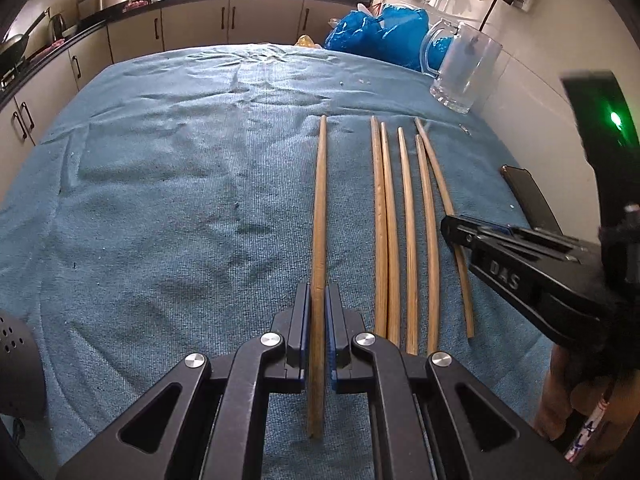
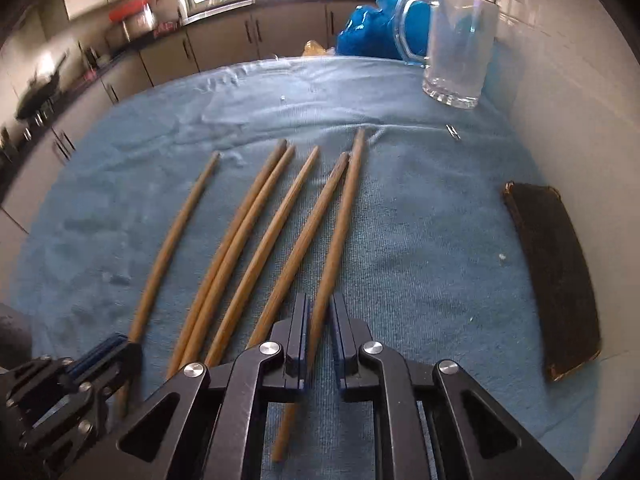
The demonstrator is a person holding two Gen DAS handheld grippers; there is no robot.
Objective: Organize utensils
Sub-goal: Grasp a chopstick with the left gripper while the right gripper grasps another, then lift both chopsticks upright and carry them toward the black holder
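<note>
Several wooden chopsticks lie side by side on a blue towel [image 1: 168, 184]. My left gripper [image 1: 319, 300] is shut on the leftmost chopstick [image 1: 320, 208], which also shows in the right wrist view [image 2: 176, 244]. My right gripper [image 2: 319, 312] is shut on the rightmost chopstick [image 2: 340, 220], which also shows in the left wrist view [image 1: 436, 172]. The right gripper shows in the left wrist view [image 1: 450, 228]; the left one shows in the right wrist view [image 2: 120, 344]. The other chopsticks [image 1: 404, 232] lie between the two. A glass mug [image 1: 464, 68] stands upright at the far right, also in the right wrist view [image 2: 456, 44].
A dark flat case [image 2: 556, 276] lies on the towel by the right wall. A blue plastic bag [image 1: 376, 36] sits behind the mug. A white tiled wall [image 2: 568, 100] bounds the right side. Kitchen cabinets [image 1: 200, 28] stand beyond the table.
</note>
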